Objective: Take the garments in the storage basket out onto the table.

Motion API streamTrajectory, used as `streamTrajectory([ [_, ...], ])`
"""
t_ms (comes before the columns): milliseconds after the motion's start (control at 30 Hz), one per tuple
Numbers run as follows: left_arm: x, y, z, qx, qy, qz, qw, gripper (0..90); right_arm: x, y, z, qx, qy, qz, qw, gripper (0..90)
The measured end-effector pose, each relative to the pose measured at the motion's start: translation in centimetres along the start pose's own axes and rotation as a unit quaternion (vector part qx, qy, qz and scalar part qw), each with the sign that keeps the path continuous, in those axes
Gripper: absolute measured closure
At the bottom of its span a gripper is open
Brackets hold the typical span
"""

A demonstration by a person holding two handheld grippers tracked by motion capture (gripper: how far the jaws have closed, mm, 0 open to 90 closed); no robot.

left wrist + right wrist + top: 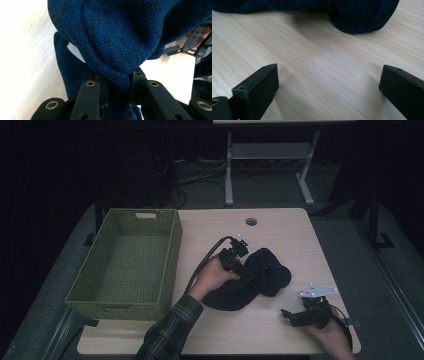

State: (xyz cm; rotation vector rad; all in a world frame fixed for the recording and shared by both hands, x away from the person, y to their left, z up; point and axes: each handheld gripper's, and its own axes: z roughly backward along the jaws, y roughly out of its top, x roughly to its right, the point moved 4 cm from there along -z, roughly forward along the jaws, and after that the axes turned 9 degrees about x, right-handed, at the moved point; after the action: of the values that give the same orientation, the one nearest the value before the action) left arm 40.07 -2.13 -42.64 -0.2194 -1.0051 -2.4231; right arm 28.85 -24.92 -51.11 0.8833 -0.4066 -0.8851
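Note:
A dark blue knitted garment (255, 279) lies bunched in the middle of the light wooden table (280, 235). My left gripper (246, 273) is shut on a fold of this knit (117, 77), which bulges up between the jaws and hides much of what lies beyond. My right gripper (290, 316) rests low near the table's front right edge, open, with bare wood between its jaws (327, 75). The garment's rounded edge (359, 17) lies a short way ahead of it, untouched. The right gripper (192, 45) also appears past the knit in the left gripper view.
A green woven basket (172, 250) stands on the table's left side, empty inside. A round cable hole (251, 222) sits near the far edge. Beyond the table are a white table frame (270, 155) and cables on the floor.

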Motion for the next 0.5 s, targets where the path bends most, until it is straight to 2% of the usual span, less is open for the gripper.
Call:
streamTrajectory([
  [167,-1.0,-1.4,-0.9,0.005,-0.010,0.021,0.9997,74.8,0.0,0.0,0.0,0.001,0.000,0.002,1.0000,2.2],
  [267,-1.3,-2.1,-1.5,0.004,-0.014,0.025,0.9996,74.8,0.0,0.0,0.0,0.000,0.001,0.002,1.0000,2.2],
  [367,-1.6,-2.7,-1.9,0.003,-0.023,0.020,0.9995,74.1,0.0,0.0,0.0,0.000,0.000,0.003,1.0000,2.2],
  [500,-1.2,-2.9,-1.8,0.010,-0.016,0.008,0.9998,72.0,0.0,0.0,0.0,0.000,0.000,0.003,1.0000,2.2],
])
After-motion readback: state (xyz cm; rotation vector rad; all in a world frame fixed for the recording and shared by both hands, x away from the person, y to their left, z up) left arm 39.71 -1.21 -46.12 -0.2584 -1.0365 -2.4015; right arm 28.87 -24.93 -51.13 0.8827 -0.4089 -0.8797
